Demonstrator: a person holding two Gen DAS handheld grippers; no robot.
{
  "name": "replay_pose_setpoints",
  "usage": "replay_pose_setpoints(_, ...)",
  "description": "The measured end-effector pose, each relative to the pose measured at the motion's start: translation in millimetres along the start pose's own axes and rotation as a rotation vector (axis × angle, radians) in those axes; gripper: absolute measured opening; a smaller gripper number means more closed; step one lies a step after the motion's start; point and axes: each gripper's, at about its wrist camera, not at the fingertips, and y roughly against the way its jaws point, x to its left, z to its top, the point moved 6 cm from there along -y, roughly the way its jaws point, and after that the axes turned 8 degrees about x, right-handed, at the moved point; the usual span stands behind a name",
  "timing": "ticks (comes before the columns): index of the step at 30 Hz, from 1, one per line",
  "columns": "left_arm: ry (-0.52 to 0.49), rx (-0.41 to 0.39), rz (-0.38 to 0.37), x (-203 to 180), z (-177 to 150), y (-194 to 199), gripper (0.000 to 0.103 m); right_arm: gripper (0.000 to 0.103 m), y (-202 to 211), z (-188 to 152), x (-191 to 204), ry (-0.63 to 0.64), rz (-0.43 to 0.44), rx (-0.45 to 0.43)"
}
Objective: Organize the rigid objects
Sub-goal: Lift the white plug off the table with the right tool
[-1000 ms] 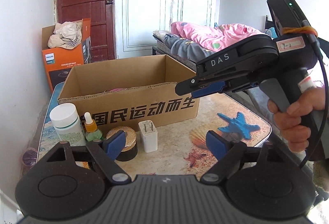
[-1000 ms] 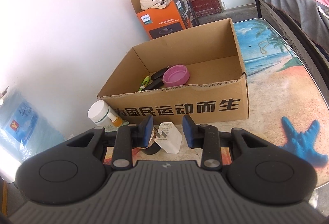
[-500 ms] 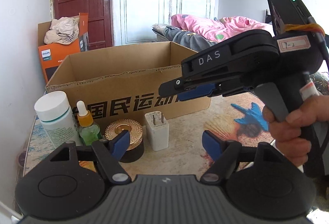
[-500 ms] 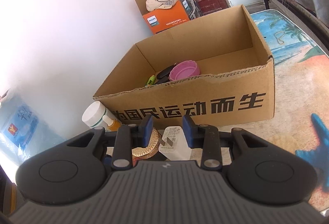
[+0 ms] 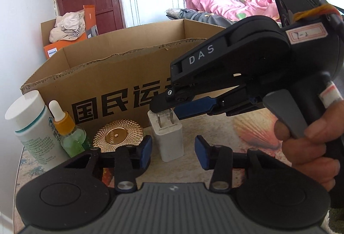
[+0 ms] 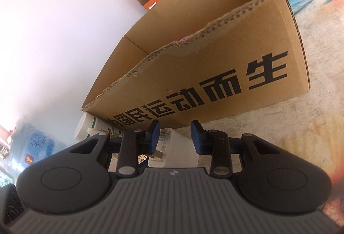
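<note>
A white charger plug [image 5: 169,137] stands upright, prongs up, on the beach-print table just in front of the cardboard box [image 5: 111,74]. My left gripper [image 5: 174,153] is low around it with the jaws closing. The left pad is at the plug's side and a gap shows at the right pad. My right gripper [image 5: 169,108], held by a hand [image 5: 311,148], comes in from the right with its fingertips at the prongs. In the right wrist view the charger [image 6: 176,148] lies under the partly open right gripper [image 6: 175,135], with nothing pinched.
Left of the plug stand a gold-lidded jar [image 5: 118,134], a green dropper bottle [image 5: 68,133] and a white bottle [image 5: 32,126]. The box [image 6: 215,66] walls off the far side. An orange carton [image 5: 64,44] with a cap is behind, a bed [image 5: 225,6] at right.
Both grippers have sunk toward the plug. The left jaws have narrowed around it. The right gripper has rolled, tilting its view, and the box's inside has dropped out of sight.
</note>
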Motion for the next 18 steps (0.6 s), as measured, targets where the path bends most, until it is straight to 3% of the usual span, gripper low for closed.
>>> replay_pose_setpoints(3, 0.015, 0.017, 0.001, 1.0, 3.5, -4.8, 0.038, 0.031, -3.5, 0.9, -1.5, -0.004, 0.015, 0.001)
replay_pose_setpoints(9, 0.047, 0.029, -0.015, 3.2, 11.2, -8.4, 0.038, 0.032, -4.2, 0.2, -0.3, -0.017, 0.021, 0.003)
replay_pose_setpoints(18, 0.068, 0.023, -0.121, 4.1, 3.9, 2.5, 0.038, 0.032, 17.3, -11.1, -7.4, -0.038, 0.0, -0.007)
